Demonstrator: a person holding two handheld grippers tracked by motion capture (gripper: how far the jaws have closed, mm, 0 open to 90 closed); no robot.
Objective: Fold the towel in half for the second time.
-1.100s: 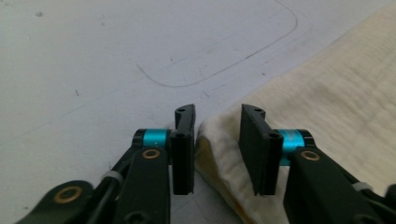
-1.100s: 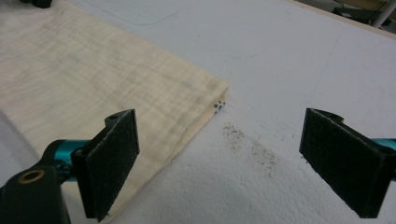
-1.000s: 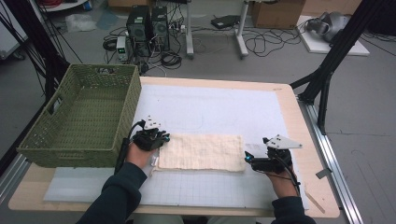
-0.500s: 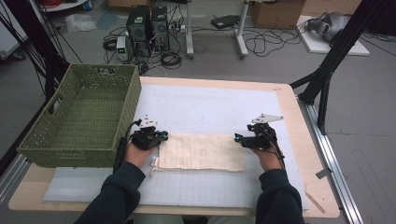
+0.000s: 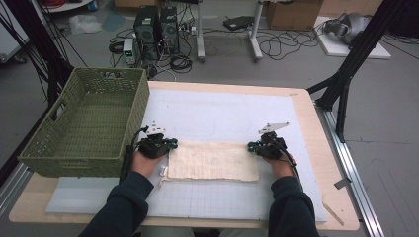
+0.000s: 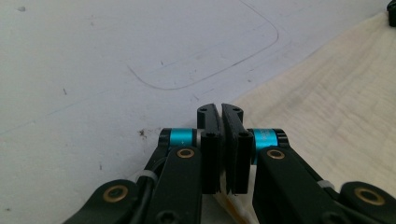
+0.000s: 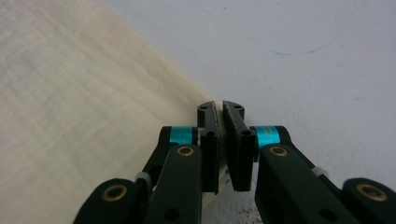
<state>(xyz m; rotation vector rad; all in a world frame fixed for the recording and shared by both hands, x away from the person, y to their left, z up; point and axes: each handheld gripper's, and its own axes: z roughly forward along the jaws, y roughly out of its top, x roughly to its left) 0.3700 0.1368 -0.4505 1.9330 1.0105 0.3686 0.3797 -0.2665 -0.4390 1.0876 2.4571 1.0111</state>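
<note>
A cream cloth (image 5: 213,161) lies flat on the white mat (image 5: 222,113) that covers the desk (image 5: 316,148), nearer the person's edge than the far one, a long rectangle running left to right. A small tag sticks out at its near left corner.

The left tool (image 5: 171,143) sits at the cloth's far left corner. Seen along its own jaws in the left gripper view, the left tool (image 6: 221,109) has its two black pads pressed together with the cloth's edge pinched low between them, so it is clamped on the fabric.

The right tool (image 5: 251,146) is at the far right corner. In the right gripper view the right tool (image 7: 220,106) has just been closing its jaws, and they now stand almost together over the cloth's (image 7: 70,116) border, a strip of fabric caught between the pads.

Both forearms in dark sleeves come in from the near edge of the desk.

A green woven basket (image 5: 118,123) stands at the left of the desk, just beside the left hand, apart from the cloth.
</note>
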